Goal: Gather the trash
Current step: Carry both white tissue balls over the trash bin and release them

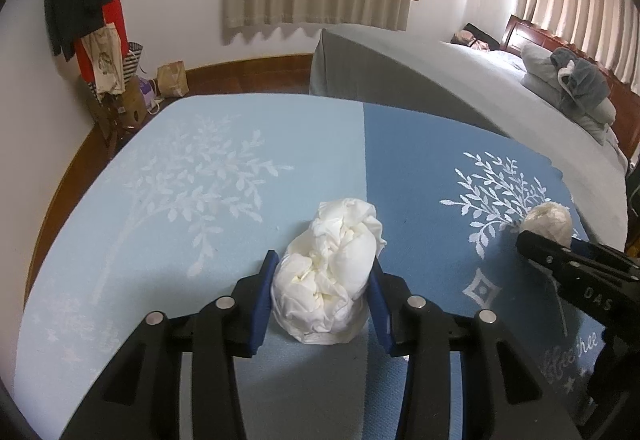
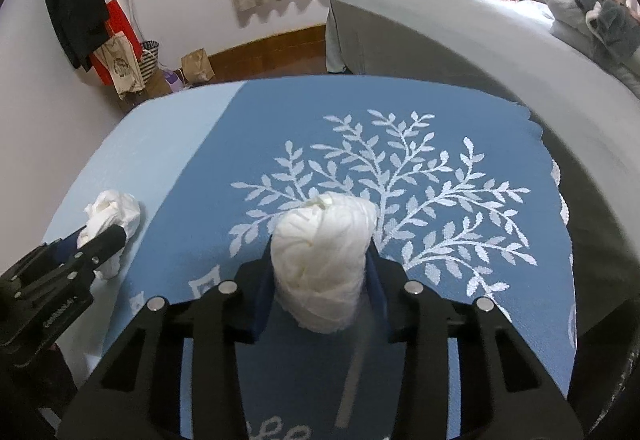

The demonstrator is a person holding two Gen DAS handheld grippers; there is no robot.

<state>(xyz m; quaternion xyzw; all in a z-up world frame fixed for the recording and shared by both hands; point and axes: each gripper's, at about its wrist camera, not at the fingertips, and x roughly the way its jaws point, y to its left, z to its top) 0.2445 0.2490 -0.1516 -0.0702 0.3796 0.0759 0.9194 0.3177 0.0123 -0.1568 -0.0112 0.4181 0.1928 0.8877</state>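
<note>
Meanwhile we had both grippers down over the blue cloth with its white leaf print, which covered the low surface in front of the grey bed. Our left gripper sat clamped on a crumpled white tissue wad, its blue pads pressed against the two sides of the paper. That wad lay close to the seam where the pale blue half of the cloth met the darker half. Our right gripper had its pads against a second piece of trash, a tightly rolled white paper bundle, gripped on both flanks. This bundle stood on the darker blue half, over the lower branches of the printed tree. From the right wrist view we could see the left gripper and its wad off at the left edge; from the left wrist view the right gripper showed at the right edge with the bundle's top just above it. The two pieces of trash sat well apart.
</note>
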